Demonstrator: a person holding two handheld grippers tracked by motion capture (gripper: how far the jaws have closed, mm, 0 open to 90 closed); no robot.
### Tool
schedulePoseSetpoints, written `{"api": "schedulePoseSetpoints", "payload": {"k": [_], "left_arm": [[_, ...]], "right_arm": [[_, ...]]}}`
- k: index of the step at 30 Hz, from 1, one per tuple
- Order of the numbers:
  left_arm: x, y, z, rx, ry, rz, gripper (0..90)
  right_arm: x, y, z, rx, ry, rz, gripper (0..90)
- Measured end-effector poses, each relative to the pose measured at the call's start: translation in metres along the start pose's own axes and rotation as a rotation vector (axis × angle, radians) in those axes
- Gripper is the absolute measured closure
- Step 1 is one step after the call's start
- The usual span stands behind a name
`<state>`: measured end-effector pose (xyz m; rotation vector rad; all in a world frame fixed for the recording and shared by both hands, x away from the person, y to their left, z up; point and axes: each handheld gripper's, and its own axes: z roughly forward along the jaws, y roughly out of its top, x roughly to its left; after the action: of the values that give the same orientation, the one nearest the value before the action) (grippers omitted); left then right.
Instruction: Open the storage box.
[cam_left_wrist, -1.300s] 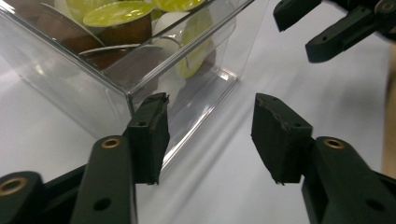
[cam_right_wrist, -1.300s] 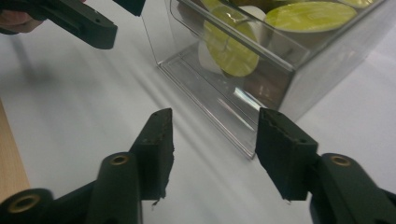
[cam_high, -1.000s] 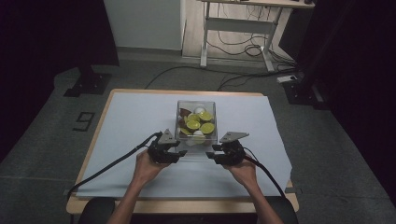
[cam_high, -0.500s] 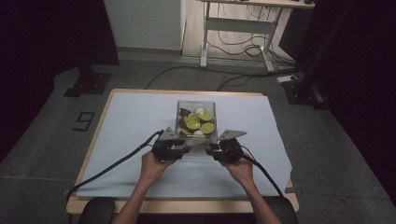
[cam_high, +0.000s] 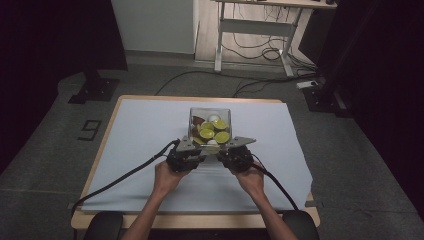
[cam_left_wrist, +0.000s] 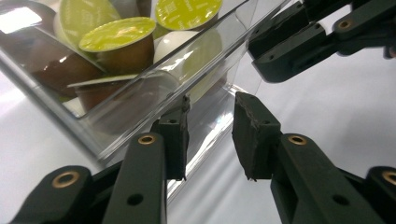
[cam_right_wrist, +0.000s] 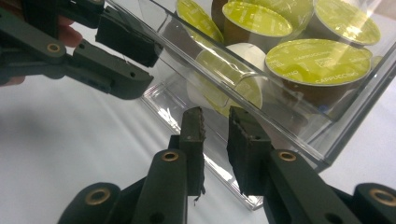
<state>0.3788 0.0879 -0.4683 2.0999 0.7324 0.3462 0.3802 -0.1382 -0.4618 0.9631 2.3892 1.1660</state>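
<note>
A clear plastic box (cam_high: 210, 116) of coffee capsules stands mid-table. Several capsules have yellow-green lids (cam_high: 221, 136), some are brown, and one is white (cam_right_wrist: 243, 52). Both grippers sit at the box's near side. My left gripper (cam_high: 196, 150) is open, and its jaws (cam_left_wrist: 210, 126) straddle the box's clear near wall (cam_left_wrist: 140, 116) at a low corner. My right gripper (cam_high: 226, 150) has a narrow gap between its jaws (cam_right_wrist: 215, 133), which sit on either side of the box's bottom edge (cam_right_wrist: 177, 116). In each gripper view, the other gripper (cam_left_wrist: 317, 37) (cam_right_wrist: 93, 42) hangs close beside.
A pale blue sheet (cam_high: 145, 130) covers the wooden table (cam_high: 100, 155). Black cables (cam_high: 125, 175) trail from both grippers towards the near edge. A desk frame (cam_high: 255, 30) and floor cables lie beyond the far edge, and a dark stand base (cam_high: 95, 90) is at far left.
Both hands have edged forward slightly, bringing the grippers tighter against the box's near side. The box has not visibly moved.
</note>
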Motion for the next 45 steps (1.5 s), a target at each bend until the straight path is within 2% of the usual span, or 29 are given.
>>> {"api": "schedulePoseSetpoints", "payload": {"k": [2,8,12,18,22,26,28,32,45], "left_arm": [[-0.002,0.000,0.001,0.003,0.015,0.012,65.8],[0.000,-0.003,0.001,-0.037,0.013,-0.024,70.0],[0.001,-0.003,0.001,-0.041,0.017,-0.026,72.8],[-0.001,-0.005,-0.001,-0.047,0.013,-0.041,76.4],[-0.003,-0.006,-0.004,-0.047,0.005,-0.033,76.4],[-0.007,-0.007,-0.007,-0.043,-0.008,-0.014,76.3],[-0.010,-0.009,-0.010,-0.034,-0.028,0.006,76.1],[-0.016,-0.011,-0.013,-0.030,-0.021,0.025,76.1],[-0.034,-0.020,-0.022,-0.029,-0.015,0.038,76.4]], "right_arm": [[0.000,0.001,0.001,-0.008,-0.005,0.007,76.2],[0.000,0.002,0.003,-0.011,0.010,0.020,77.5],[-0.001,0.002,0.003,-0.016,0.021,0.030,77.4],[-0.004,0.000,0.002,-0.034,0.061,0.026,77.5],[-0.002,-0.001,0.000,-0.031,0.074,0.008,78.0],[0.002,-0.004,-0.005,-0.024,0.091,-0.029,79.0],[0.004,-0.004,-0.007,-0.023,0.093,-0.041,79.0],[0.009,-0.006,-0.010,-0.013,0.103,-0.043,78.9],[0.023,-0.014,-0.020,0.003,0.106,-0.066,79.1]]}}
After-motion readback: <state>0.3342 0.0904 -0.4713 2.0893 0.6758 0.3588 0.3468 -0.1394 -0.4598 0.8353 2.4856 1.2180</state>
